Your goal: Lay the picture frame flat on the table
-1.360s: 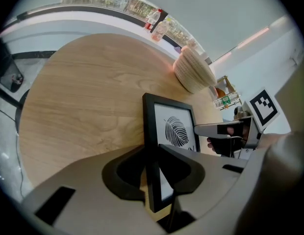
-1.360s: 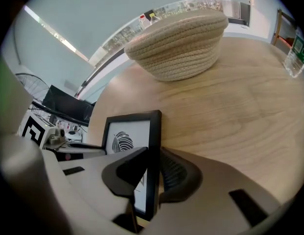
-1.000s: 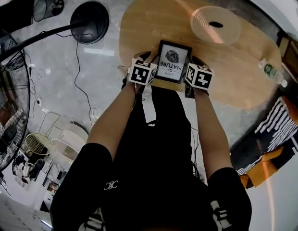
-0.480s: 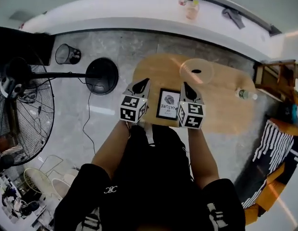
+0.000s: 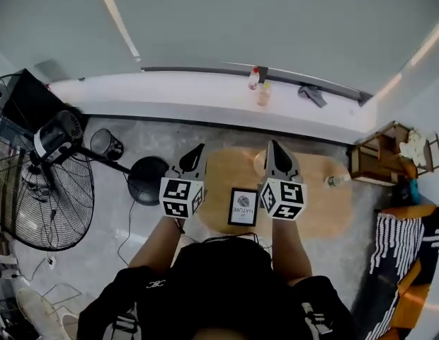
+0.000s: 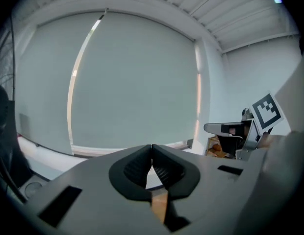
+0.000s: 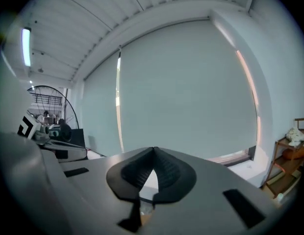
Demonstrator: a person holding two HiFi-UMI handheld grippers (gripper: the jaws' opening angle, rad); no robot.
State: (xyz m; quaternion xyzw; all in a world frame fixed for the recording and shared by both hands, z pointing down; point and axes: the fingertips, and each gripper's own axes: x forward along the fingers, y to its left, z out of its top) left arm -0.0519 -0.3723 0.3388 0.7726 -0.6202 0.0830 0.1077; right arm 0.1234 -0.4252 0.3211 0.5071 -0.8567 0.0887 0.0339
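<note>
Arms stick out in front of the person, two of them, both bare. The left arm and the right arm are side by side in the lower middle of the head view. Each arm holds one gripper up high, with the tips pointing forward, away from the body.

The left gripper has its jaws pressed together with nothing between them. The right gripper is the same, tips touching and empty. That makes two grippers, both closed.

One picture frame lies face up on the wooden table, near its close edge. It sits in the middle of the picture, between the two grippers, and touches neither. One plastic bottle sits on the table's right side. Two ledge bottles stand on the white ledge at the top middle.
</note>
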